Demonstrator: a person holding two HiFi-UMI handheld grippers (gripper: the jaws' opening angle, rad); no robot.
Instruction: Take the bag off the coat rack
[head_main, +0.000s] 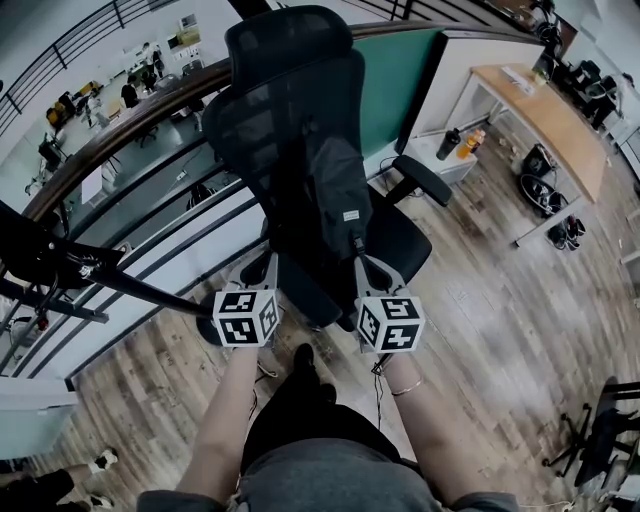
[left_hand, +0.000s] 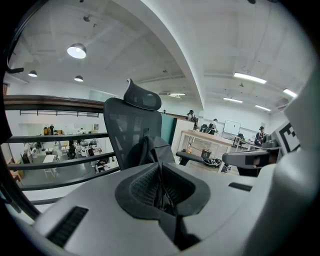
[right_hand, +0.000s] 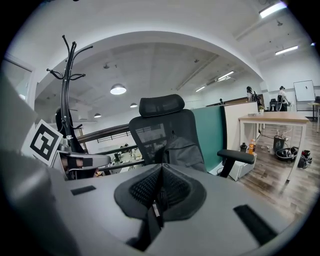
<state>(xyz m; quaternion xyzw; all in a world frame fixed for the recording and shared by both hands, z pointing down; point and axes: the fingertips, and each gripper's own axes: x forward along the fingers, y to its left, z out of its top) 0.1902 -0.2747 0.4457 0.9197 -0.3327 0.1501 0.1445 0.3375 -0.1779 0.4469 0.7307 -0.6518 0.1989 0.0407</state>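
Note:
A black bag rests on the seat of a black mesh office chair and leans on its backrest. The bag shows ahead in the left gripper view and the bag shows ahead in the right gripper view. My left gripper is at the seat's front left, and the left gripper is shut on thin dark strap strands. My right gripper is at the seat's front right. A strap runs down from the bag into the right gripper, which is shut on it. The black coat rack stands to the left, with the coat rack bare of the bag.
A green partition and a railing stand behind the chair. A wooden desk is at the right, with bottles and shoes on the wood floor near it. The person's legs fill the bottom of the head view.

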